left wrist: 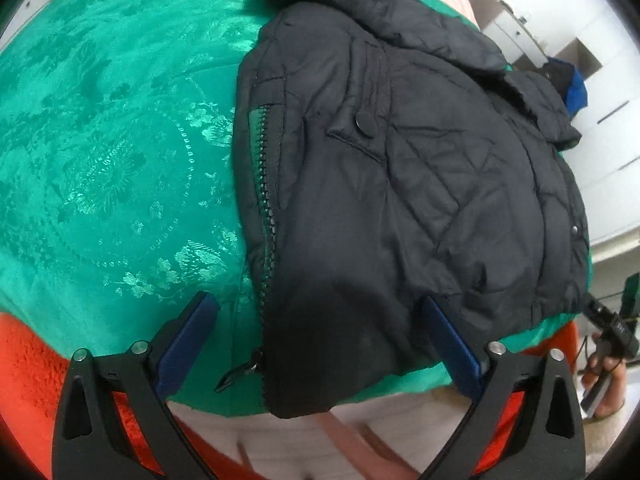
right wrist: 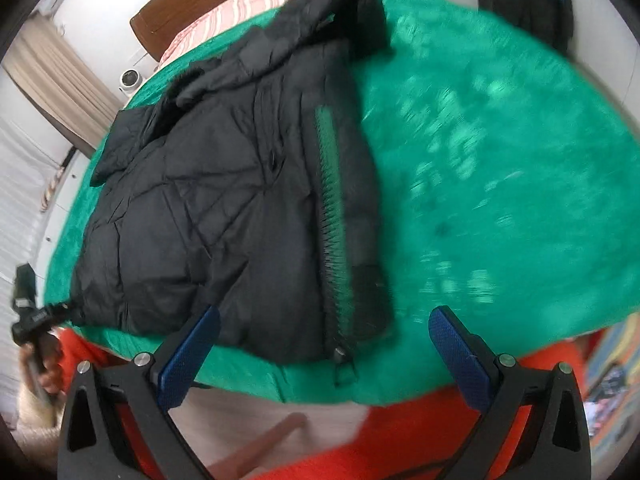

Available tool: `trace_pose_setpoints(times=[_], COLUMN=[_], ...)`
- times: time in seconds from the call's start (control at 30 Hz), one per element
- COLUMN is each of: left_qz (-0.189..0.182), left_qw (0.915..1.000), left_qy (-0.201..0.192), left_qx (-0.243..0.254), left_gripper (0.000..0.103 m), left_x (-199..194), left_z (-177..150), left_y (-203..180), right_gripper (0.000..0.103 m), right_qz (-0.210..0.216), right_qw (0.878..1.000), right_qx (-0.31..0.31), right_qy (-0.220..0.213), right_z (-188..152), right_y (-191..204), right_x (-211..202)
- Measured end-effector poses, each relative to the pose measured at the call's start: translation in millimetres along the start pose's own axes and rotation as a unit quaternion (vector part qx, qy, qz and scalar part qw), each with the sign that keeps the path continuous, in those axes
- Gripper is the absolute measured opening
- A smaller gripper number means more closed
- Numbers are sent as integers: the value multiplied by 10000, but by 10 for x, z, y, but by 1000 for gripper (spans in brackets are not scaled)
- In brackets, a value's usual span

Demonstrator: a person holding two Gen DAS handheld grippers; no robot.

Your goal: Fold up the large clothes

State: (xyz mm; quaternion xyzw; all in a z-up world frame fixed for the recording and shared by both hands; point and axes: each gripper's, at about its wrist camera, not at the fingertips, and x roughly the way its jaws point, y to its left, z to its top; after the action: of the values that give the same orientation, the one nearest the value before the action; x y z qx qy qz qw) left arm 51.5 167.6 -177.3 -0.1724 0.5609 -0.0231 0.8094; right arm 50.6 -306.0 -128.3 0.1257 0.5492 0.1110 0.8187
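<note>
A black quilted jacket (left wrist: 420,180) lies flat on a green patterned cloth (left wrist: 120,140), collar at the far end. In the left wrist view its green-backed zipper edge runs down to a zipper pull (left wrist: 236,376) near the hem. My left gripper (left wrist: 320,320) is open, its blue pads (left wrist: 188,344) straddling that hem corner without pressing it. The blurred right wrist view has the jacket (right wrist: 208,208) to the left on the cloth (right wrist: 500,180). My right gripper (right wrist: 324,332) is open, with the hem and zipper pull (right wrist: 344,364) lying between its fingers.
An orange blanket (left wrist: 32,360) lies under the cloth's near edge (right wrist: 420,440). Pink striped bedding (right wrist: 240,4) and a wooden headboard (right wrist: 168,12) sit beyond the collar. A hand holding a black device shows at the right edge (left wrist: 604,352) and at the left edge (right wrist: 36,344). White cabinets (left wrist: 600,140) stand behind.
</note>
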Motion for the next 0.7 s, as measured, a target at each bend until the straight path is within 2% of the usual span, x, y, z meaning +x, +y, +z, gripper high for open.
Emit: trace_pose_setpoints(times=[0.03, 0.07, 0.1, 0.13, 0.2, 0.3, 0.47, 0.53, 0.57, 0.6, 0.63, 0.7], left_qz=[111, 113, 96, 112, 82, 245, 742, 919, 1017, 1134, 1304, 1532], left_qw=[9999, 9999, 9999, 9999, 9999, 9991, 9946, 9924, 9910, 9893, 9868, 9826], left_qy=[-69, -22, -1, -33, -78, -114, -66, -76, -98, -151, -234, -485], left_qx=[51, 89, 88, 33, 69, 329, 726, 819, 867, 907, 936, 932], left_gripper=[71, 41, 30, 25, 19, 19, 20, 27, 35, 48, 54, 77], left_x=[-31, -69, -99, -155, -262, -394, -261, -216, -241, -286, -355, -537], left_z=[-19, -25, -28, -25, -41, -100, -208, -189, -182, -176, -171, -145], left_y=[-13, -50, -51, -44, -44, -87, -125, -192, -207, -214, -214, -210], right_gripper=[69, 32, 24, 22, 20, 20, 20, 20, 22, 24, 31, 49], right_qz=[19, -42, -86, -106, -147, -140, -304, -447, -516, -590, -653, -763], right_qw=[9999, 9997, 9997, 9996, 9991, 9990, 9992, 9988, 9985, 9980, 9974, 9961], right_qx=[-61, -154, -217, -258, -392, -422, -227, -183, -199, -205, -206, -231], right_qy=[119, 164, 92, 37, -58, -59, 116, 12, -45, -135, -207, -370], right_z=[2, 1, -6, -19, -57, -136, -274, -238, -227, -223, -226, -220], right_y=[66, 106, 134, 160, 233, 270, 247, 250, 281, 316, 337, 374], right_x=[41, 32, -17, -75, -257, -424, -180, -141, -145, -170, -207, -278])
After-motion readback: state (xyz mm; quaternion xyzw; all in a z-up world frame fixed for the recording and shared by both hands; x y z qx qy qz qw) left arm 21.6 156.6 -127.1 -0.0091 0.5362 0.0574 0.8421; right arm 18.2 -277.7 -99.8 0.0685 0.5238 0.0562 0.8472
